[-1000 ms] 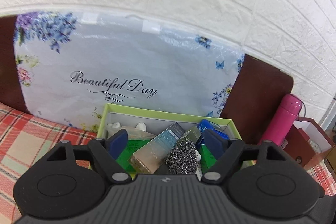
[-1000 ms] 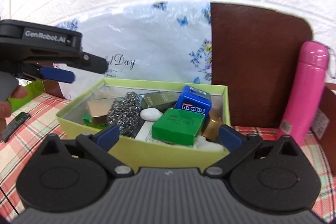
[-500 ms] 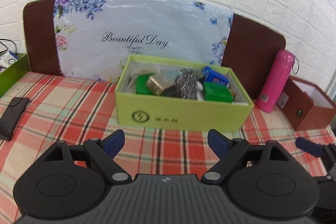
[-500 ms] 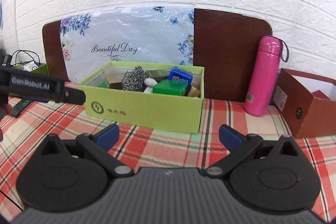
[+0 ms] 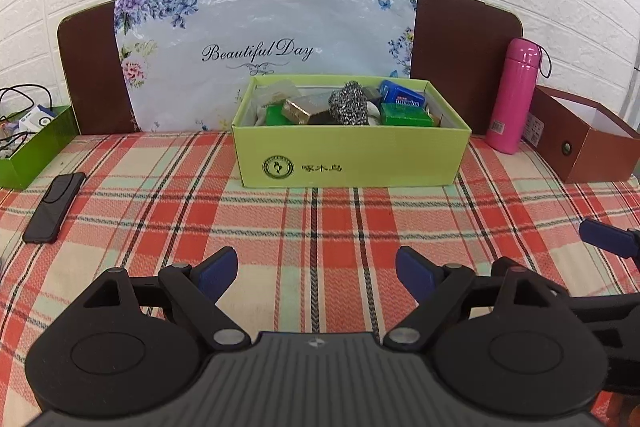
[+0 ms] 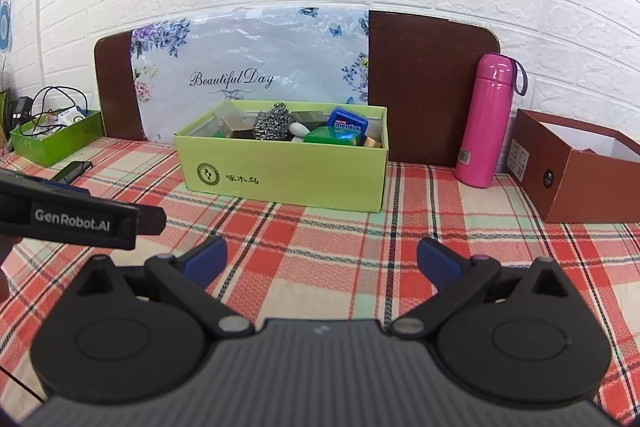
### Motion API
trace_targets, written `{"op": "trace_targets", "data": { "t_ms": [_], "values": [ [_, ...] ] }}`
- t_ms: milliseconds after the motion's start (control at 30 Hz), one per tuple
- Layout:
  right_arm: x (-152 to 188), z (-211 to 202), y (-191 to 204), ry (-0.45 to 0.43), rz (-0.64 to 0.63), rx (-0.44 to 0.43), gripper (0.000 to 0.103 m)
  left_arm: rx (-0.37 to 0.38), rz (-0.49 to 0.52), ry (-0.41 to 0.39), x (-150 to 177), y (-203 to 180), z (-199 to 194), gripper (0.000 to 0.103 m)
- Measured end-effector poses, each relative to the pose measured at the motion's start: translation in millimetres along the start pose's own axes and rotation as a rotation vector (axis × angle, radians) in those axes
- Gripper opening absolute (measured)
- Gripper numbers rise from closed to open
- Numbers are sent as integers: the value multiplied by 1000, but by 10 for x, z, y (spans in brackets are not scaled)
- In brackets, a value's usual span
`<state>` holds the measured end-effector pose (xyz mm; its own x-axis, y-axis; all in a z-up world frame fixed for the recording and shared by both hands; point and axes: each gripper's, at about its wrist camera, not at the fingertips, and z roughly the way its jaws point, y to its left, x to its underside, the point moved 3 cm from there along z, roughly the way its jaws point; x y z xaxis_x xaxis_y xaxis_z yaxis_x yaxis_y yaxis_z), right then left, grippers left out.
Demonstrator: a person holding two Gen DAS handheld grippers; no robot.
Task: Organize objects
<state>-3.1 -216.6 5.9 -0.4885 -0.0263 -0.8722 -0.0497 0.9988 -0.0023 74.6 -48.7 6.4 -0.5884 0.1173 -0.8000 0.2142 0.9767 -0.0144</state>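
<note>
Cardboard, lime green, the box (image 5: 352, 157) sits mid-table on the plaid cloth (image 5: 280, 227), crammed with a steel scourer (image 5: 349, 103), a mints tin (image 6: 346, 123) and small cartons. Both grippers, left (image 5: 316, 269) and right (image 6: 322, 259), hover well short, jaws spread, empty. Everything looks light; I'd pinch the springy scourer on top.

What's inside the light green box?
The box holds a steel scrubber, a blue Mentos tin, a green packet and a gold carton. Whatever lies underneath them is hidden.
</note>
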Motion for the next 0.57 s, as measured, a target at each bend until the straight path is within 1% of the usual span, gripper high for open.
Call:
{"op": "trace_targets", "data": {
  "t_ms": [333, 567],
  "values": [
    [104, -95, -53, 6, 28, 16, 103, 0, -7, 11, 86, -17, -65, 89],
    [115, -98, -53, 7, 28, 13, 103, 9, -3, -2, 82, -34, -115, 89]
  ]
}}
